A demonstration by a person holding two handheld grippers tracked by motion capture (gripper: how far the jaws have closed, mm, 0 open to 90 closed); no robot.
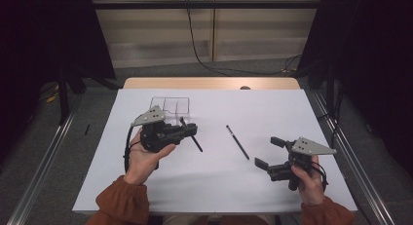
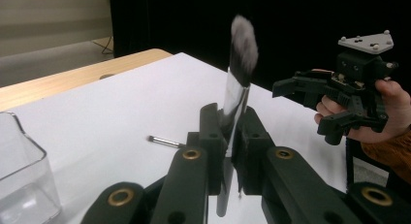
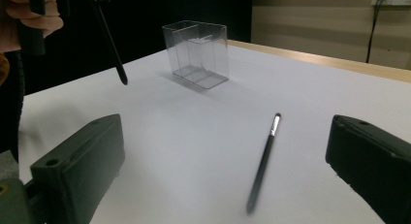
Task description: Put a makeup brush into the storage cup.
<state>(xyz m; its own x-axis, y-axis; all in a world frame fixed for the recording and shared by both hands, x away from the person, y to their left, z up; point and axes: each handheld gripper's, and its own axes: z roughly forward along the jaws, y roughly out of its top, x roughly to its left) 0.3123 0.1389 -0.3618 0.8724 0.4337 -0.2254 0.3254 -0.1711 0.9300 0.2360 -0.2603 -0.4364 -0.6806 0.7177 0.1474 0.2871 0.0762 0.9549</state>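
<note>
Two brushes are in play. We have one brush (image 2: pixel 238 78) pinched in our left gripper (image 1: pixel 191 129), jaws closed on its shiny ferrule, bristles up in the left gripper view, handle hanging below, lifted off the table near the clear box (image 1: pixel 170 106) at the far left edge. The second, a thin pencil brush (image 1: pixel 237 141), lies flat near the table's (image 1: pixel 272 108) middle, just ahead of our right gripper (image 1: pixel 269 152), whose jaws stand wide apart with nothing between them.

We judge both brushes light and stiff, with slick round handles that could roll or twist in the pads. The bristle tip is soft, so we would take the lying brush mid-handle, across its length, and squeeze squarely. The box looks thin-walled and light, likely to slide if bumped.
</note>
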